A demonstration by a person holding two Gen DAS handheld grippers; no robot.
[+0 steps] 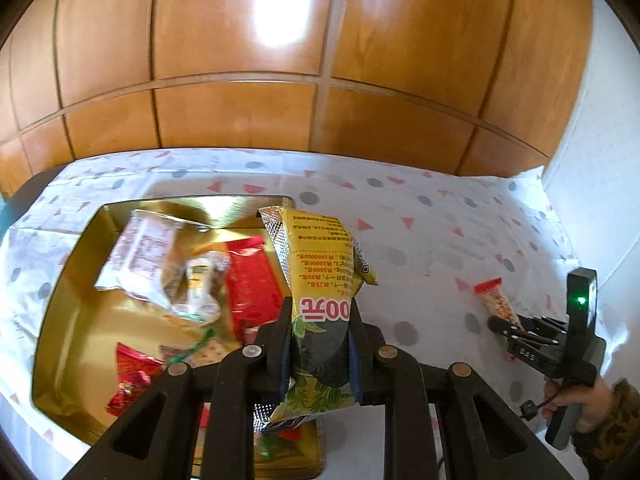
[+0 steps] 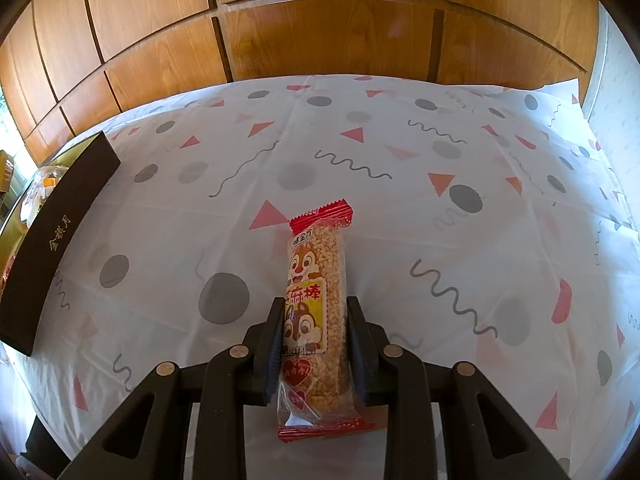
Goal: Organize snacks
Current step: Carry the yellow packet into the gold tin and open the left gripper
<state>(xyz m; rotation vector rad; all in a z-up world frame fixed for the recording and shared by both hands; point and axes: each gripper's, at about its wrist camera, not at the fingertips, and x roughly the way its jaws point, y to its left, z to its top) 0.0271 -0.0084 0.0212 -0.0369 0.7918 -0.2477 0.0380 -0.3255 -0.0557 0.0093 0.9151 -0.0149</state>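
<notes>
Your left gripper has its jaws clamped on a yellow snack bag, which stands up between them, its long axis running forward along the fingers. It hangs over the right edge of the gold box, so the box lies just to the left and below; a small move to the left should bring the bag over the other snacks. On the bag you can read "00元" upside down, and small rows of prize amounts. Inside the box the packets are blurred, so I can only say there seem to be a pale wrapper, a clear one and some red ones. Your right gripper is low on the worktop, well to the right of the box, and its jaws stand on both sides of the sesame bar, close against it but perhaps not yet pressing. The bar lies flat, its long axis pointing away from you. Its label shows two chipmunks and "芝麻棒". The dark side wall of the box carries gold characters, "金秋月".
</notes>
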